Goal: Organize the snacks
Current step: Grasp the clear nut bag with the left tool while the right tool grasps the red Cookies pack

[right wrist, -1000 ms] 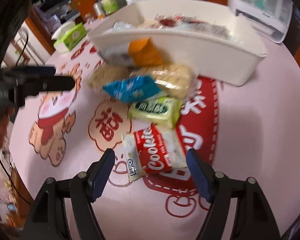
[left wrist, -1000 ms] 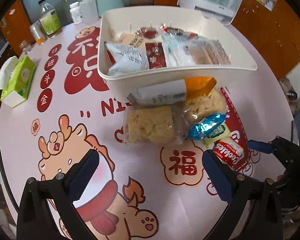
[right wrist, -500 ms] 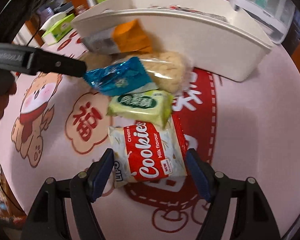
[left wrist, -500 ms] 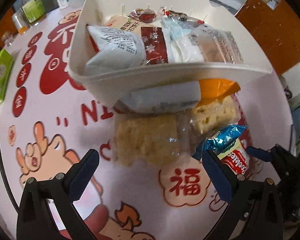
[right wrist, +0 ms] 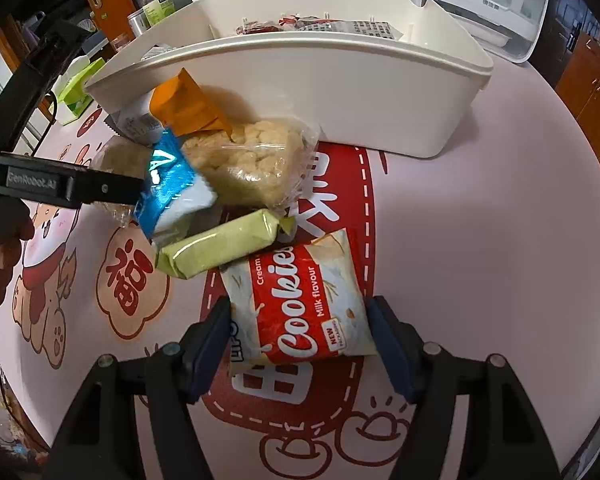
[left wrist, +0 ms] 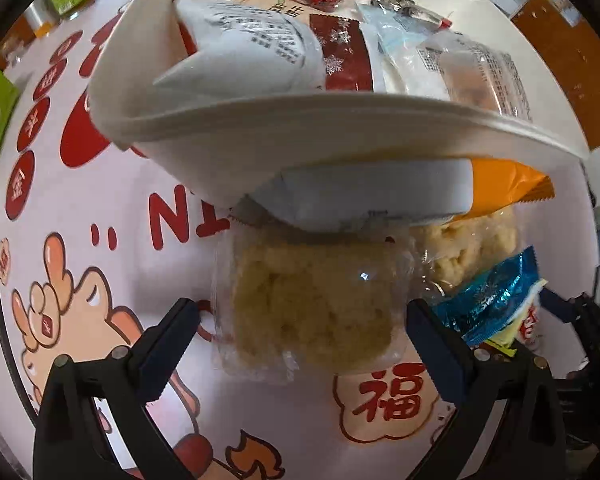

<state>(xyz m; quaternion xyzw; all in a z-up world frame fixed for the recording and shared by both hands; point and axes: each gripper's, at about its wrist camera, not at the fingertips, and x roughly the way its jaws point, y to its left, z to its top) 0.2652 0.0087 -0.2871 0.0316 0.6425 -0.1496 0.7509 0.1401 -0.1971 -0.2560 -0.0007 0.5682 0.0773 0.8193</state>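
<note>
Both my grippers have dropped: left gripper point(left wrist: 302, 330) spread around the soft, crumbly rice cake point(left wrist: 314, 308) near the bin point(right wrist: 340, 92), right gripper point(right wrist: 298, 344) closing unpressed beside the light, slippery cookie pack point(right wrist: 300, 304), best pinched across its sides.
</note>
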